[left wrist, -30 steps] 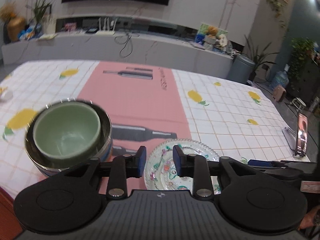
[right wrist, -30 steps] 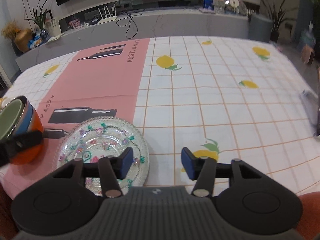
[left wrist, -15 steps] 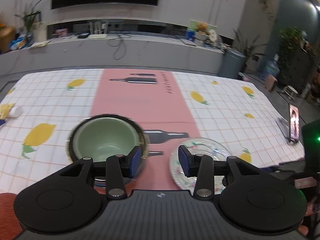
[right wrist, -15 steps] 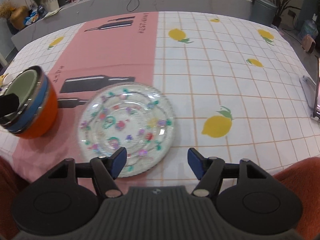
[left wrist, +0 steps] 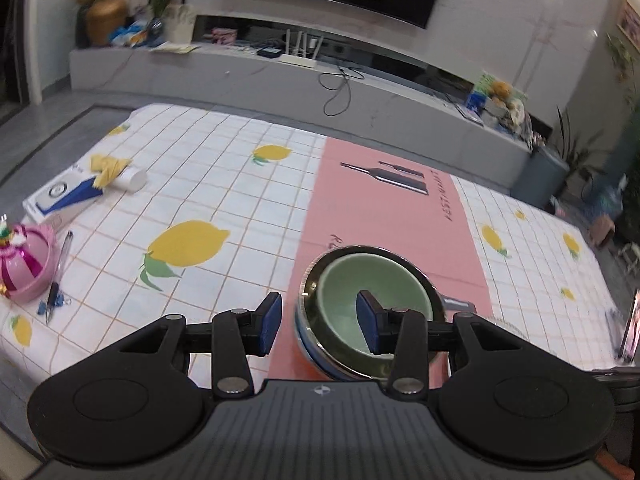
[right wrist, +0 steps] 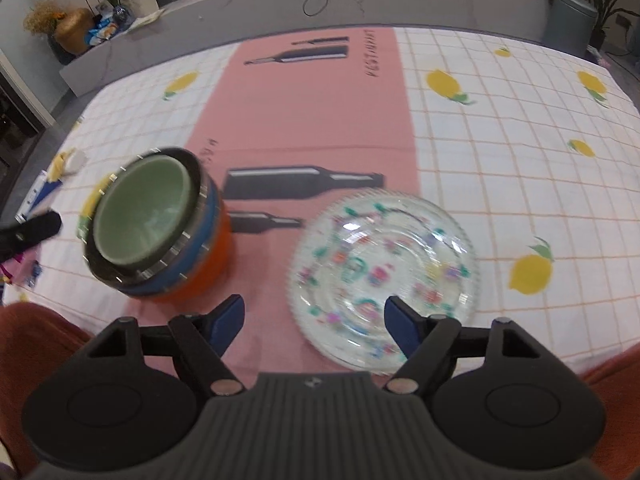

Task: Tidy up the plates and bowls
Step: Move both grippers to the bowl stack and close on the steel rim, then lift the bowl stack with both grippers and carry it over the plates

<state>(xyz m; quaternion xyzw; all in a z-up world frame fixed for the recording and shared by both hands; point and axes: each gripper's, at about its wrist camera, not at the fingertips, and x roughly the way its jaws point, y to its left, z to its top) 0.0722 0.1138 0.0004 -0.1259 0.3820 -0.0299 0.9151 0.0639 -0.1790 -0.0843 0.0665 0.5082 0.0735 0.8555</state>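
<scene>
Since a second ago both our views have pulled back from the table, so the bowl stack (right wrist: 160, 232) and glass plate (right wrist: 382, 280) show whole from the right. Our left gripper (left wrist: 318, 322) stands partly open, empty, above the stack's rim; our right gripper (right wrist: 314, 322) is opening wide, empty. The pink runner (right wrist: 312, 120) carries mirrored lettering we cannot read. Only the left view shows a pen (left wrist: 60, 268).

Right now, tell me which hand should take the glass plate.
Right. The right gripper hangs just above the near edge of the glass plate, its jaws opening, nothing between them. The left gripper hangs open by the stacked bowls, with only a sliver of plate in its view.
</scene>
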